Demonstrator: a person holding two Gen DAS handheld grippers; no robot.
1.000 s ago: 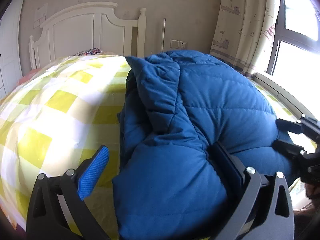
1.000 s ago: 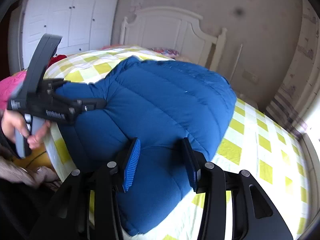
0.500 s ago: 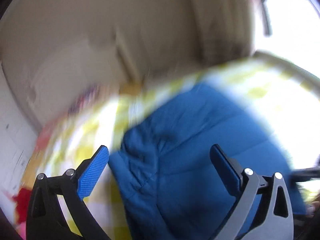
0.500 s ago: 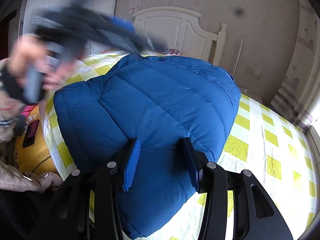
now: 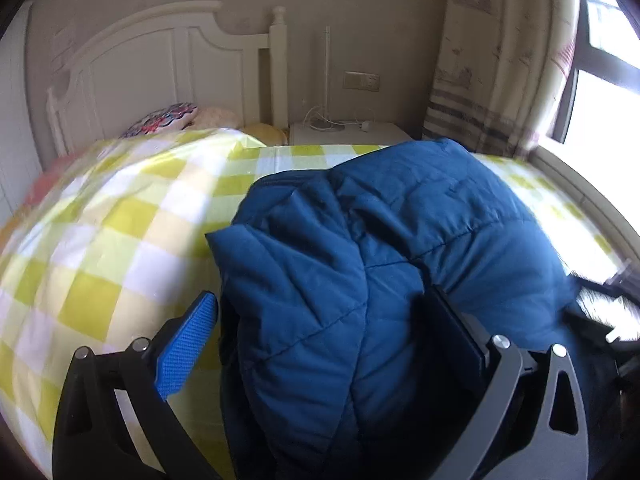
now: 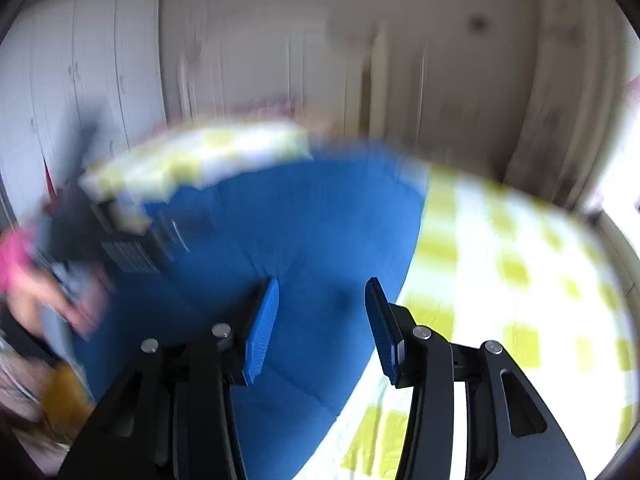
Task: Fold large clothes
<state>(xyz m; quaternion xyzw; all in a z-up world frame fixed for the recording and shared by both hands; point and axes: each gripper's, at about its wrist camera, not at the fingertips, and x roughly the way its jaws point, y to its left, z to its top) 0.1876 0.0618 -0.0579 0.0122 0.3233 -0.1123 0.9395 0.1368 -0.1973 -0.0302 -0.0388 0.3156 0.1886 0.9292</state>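
Left wrist view: blue padded jacket (image 5: pixel 380 264) lies bunched on the bed (image 5: pixel 100 240) with its yellow-checked cover. Left gripper (image 5: pixel 324 332) has its fingers spread wide around the near folds, gripping nothing. Right gripper (image 6: pixel 320 320), blurred, hovers over the jacket with fingers apart. A white headboard (image 5: pixel 160 80) stands behind.

A blue jacket (image 5: pixel 360 280) lay bunched on the bed (image 5: pixel 120 240). The left gripper (image 5: pixel 320 328) stood wide apart, straddling the jacket's near end. Beyond the jacket were the headboard (image 5: pixel 160 72), a nightstand (image 5: pixel 344 132) and a curtain (image 5: pixel 480 72).
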